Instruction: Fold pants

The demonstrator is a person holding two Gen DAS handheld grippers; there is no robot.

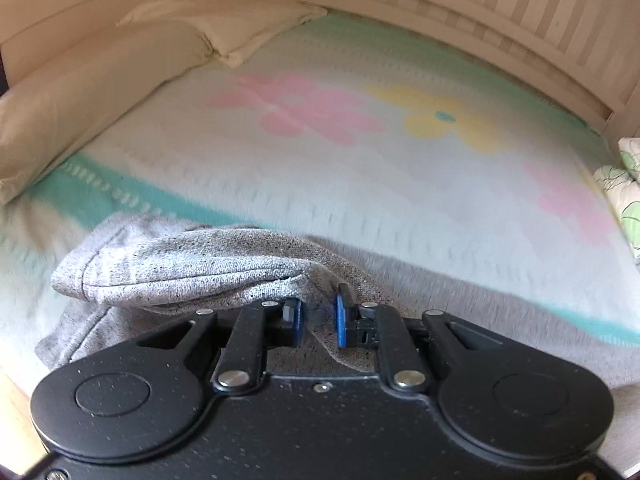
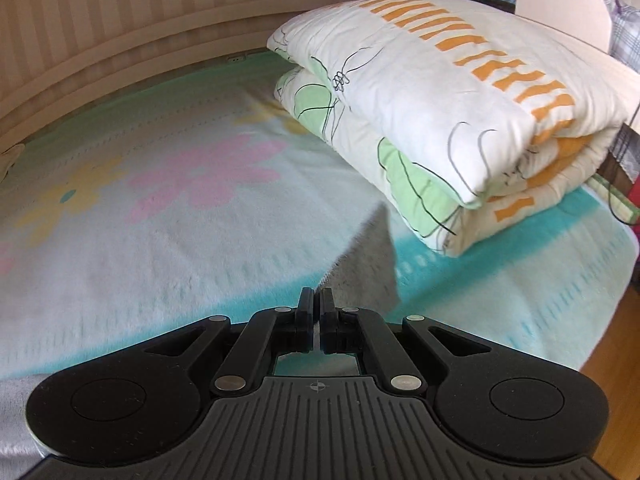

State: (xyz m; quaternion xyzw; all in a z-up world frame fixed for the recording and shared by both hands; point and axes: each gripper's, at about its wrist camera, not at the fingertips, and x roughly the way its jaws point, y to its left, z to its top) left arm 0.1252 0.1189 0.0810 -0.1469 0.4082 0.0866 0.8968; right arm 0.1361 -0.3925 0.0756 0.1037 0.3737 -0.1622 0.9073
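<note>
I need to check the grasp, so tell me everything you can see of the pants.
The pants are heathered grey knit with stitched seams, lying bunched on the flowered blanket. The left tool has grey cloth between its blue pads. The right tool is shut on a thin edge that rises in a taut point.

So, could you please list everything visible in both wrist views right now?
pants: one, heather grey, bunched on the near edge of the bed, a fold between the left fingers
blanket: one, pale with pink and yellow flowers and teal bands, covering the bed
pillows: two, cream, along the far left of the bed
folded quilt: one, white with green and orange print, stacked on the right of the bed
bed frame: one, cream slats, behind the bed
left gripper: one, black with blue pads, slightly apart around grey cloth
right gripper: one, black, shut on a grey cloth edge
</note>
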